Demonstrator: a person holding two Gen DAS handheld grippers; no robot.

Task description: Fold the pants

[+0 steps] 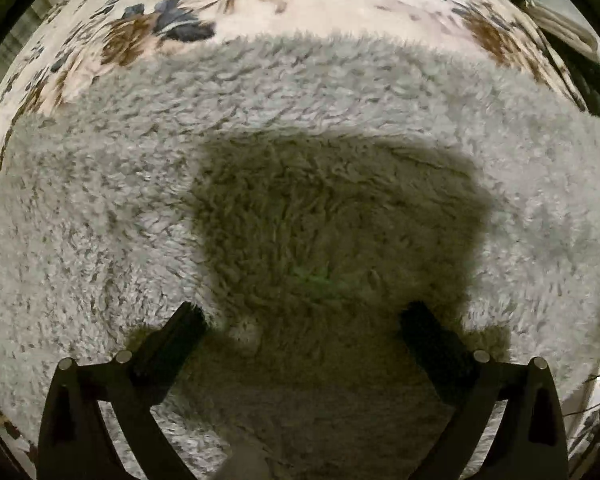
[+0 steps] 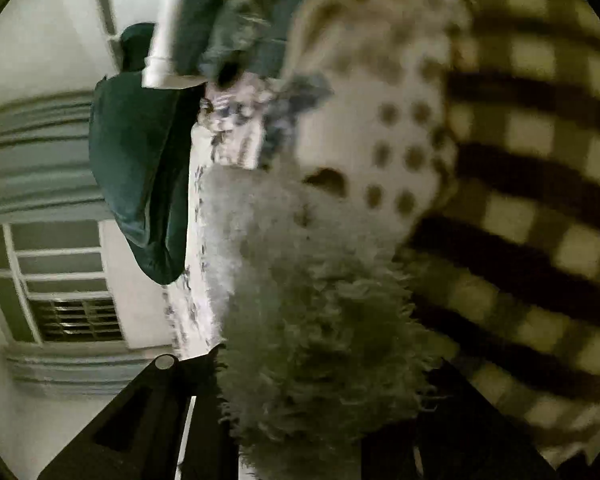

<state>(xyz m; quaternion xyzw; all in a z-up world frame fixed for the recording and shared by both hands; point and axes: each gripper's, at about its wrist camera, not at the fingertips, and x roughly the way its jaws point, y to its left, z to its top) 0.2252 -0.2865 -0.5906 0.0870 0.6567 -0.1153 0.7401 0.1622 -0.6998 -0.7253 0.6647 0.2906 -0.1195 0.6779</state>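
The pants are fluffy grey fleece (image 1: pixel 300 140), spread flat over a floral bedspread (image 1: pixel 260 4) and filling most of the left wrist view. My left gripper (image 1: pixel 304 320) is open, its two black fingers wide apart just above the fleece, with its shadow on the fabric. In the right wrist view a bunch of the same fleece (image 2: pixel 312 320) lies between the fingers of my right gripper (image 2: pixel 320 368), which is shut on it and holds it lifted. The view is rolled sideways and blurred.
A checked black-and-cream cloth (image 2: pixel 540 200) and a dotted white cloth (image 2: pixel 380 120) are close on the right. A dark green garment (image 2: pixel 140 168), a window (image 2: pixel 60 280) and a wall lie beyond. The bed edge (image 1: pixel 560 28) is at the upper right.
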